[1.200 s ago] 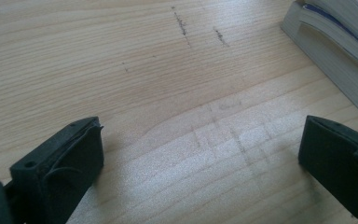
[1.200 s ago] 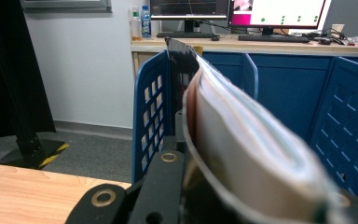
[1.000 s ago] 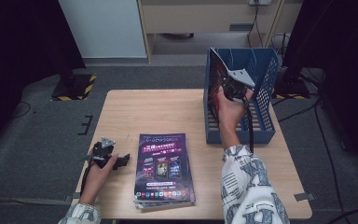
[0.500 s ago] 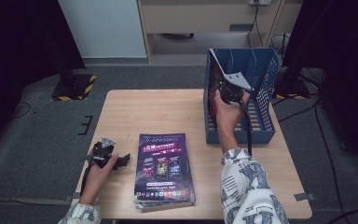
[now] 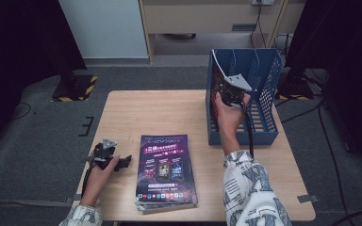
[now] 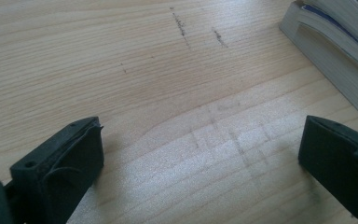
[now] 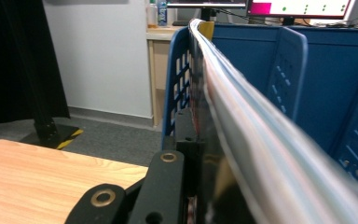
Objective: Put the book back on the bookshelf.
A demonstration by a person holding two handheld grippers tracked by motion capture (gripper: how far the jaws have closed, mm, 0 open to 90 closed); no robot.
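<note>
Blue plastic file rack stands at the far right of the wooden tabletop, and the work in hand appears to be filing magazines into it on edge. The right hand-held gripper is inside the rack's left compartment, jaws clamped together on a thin magazine that stands upright just beside the rack's left wall; in the right gripper view its page edges run up and away from the jaws, close against the perforated blue side. Whether its bottom edge already rests on the rack's floor I cannot tell. A stack of magazines with a dark purple cover lies flat near the front edge of the tabletop, well apart from the rack, at least two or three thick judging by the spines seen in the left gripper view. The left hand-held gripper rests on the tabletop just left of that stack, its jaws wide apart with only bare wood between them. So I judge one magazine is nearly filed and not yet released, while the stack is untouched and remains to be carried over.
</note>
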